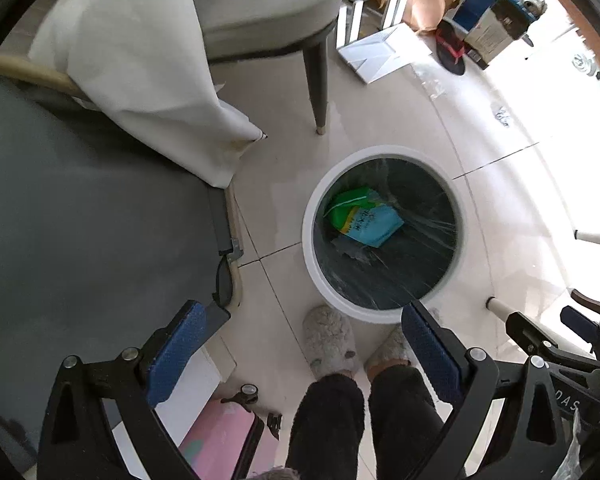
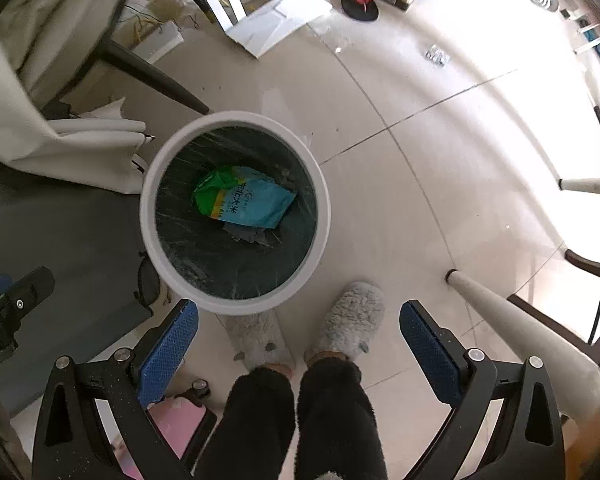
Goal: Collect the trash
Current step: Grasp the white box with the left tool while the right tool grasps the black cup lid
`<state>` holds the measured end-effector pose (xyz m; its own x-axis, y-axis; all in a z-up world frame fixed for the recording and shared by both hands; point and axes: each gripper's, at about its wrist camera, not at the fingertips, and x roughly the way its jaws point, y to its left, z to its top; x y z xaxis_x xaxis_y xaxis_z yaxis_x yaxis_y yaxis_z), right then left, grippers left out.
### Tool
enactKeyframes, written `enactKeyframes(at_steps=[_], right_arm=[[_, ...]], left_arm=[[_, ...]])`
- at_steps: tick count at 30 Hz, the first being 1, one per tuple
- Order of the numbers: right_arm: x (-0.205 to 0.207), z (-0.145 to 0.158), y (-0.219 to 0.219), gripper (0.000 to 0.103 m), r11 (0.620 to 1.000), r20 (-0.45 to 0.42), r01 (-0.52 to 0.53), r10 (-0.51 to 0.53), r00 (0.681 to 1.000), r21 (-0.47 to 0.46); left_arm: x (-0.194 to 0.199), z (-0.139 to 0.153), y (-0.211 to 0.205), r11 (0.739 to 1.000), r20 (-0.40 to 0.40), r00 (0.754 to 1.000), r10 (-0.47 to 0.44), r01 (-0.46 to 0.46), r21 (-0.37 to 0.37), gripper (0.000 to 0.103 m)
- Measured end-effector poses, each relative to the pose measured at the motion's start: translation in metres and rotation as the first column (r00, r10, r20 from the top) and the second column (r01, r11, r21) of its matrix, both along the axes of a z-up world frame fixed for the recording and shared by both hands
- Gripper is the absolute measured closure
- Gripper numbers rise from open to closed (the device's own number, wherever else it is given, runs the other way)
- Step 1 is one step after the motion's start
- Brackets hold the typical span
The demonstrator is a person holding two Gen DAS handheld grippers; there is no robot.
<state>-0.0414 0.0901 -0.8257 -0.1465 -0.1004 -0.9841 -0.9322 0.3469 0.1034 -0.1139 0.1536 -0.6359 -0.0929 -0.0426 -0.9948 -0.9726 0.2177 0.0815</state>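
Bag (image 2: pixel 246 200): one, crinkled plastic, blue-green with a yellow stripe, lying at the bottom of the bin (image 2: pixel 236 120) on some grey scraps. Bin: one, round, white rim, dark glossy liner, standing on pale floor tiles (image 2: pixel 380 92). Both grippers spread wide, nothing between the blue dimpled pads (image 2: pixel 172 344): left gripper (image 1: pixel 300 344), right gripper (image 2: pixel 300 340), each pointing down. Two fuzzy grey slippers (image 2: pixel 352 320) just beside the bin, two dark fleecy legs (image 2: pixel 300 420) above them.

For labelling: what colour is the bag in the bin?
Green and light blue bag, clearest in the right wrist view.
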Motion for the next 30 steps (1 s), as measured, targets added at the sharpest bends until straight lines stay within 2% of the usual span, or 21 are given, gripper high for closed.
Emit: enactKeyframes(at_steps=[7,8,12,16,19,23,25,28,30], right_arm=[[0.004,0.076,-0.014,0.001,1.0,-0.011,-0.002,0.003,1.0,0.03],[0.005,0.086,-0.015,0.001,0.999,-0.017,-0.002,0.003,1.0,0.032],[0.01,0.142,-0.023,0.001,0.999,-0.053,0.018,-0.016,0.998,0.042],[0.021,0.209,-0.03,0.001,0.996,-0.102,0.066,-0.06,0.993,0.06],[0.043,0.268,-0.035,0.001,0.986,-0.114,0.132,-0.121,0.986,0.097],[0.103,0.347,-0.051,0.001,0.952,-0.068,0.251,-0.243,0.968,0.173],[0.138,0.37,-0.062,0.001,0.929,-0.049,0.317,-0.313,0.948,0.19],[0.213,0.392,-0.082,0.001,0.882,0.045,0.419,-0.438,0.898,0.215],[0.257,0.387,-0.091,0.001,0.859,0.086,0.471,-0.495,0.865,0.201]], left_arm=[[0.001,0.068,-0.02,1.0,0.02,1.0,-0.01,0.009,0.003,0.003],[0.0,0.08,-0.023,0.999,0.047,0.999,-0.013,0.014,-0.036,0.003],[-0.005,0.132,-0.029,1.0,0.048,0.999,-0.016,0.017,-0.025,0.003],[0.001,0.205,-0.031,0.997,0.046,0.997,-0.056,0.054,0.052,0.003],[0.021,0.264,-0.029,0.986,0.09,0.99,-0.109,0.096,0.134,0.003],[0.071,0.325,-0.02,0.963,0.16,0.968,-0.194,0.157,0.218,0.003],[0.103,0.344,-0.015,0.949,0.167,0.957,-0.238,0.192,0.249,0.003],[0.158,0.366,-0.008,0.931,0.169,0.94,-0.297,0.245,0.272,0.003],[0.196,0.369,-0.007,0.925,0.17,0.933,-0.318,0.266,0.273,0.003]])
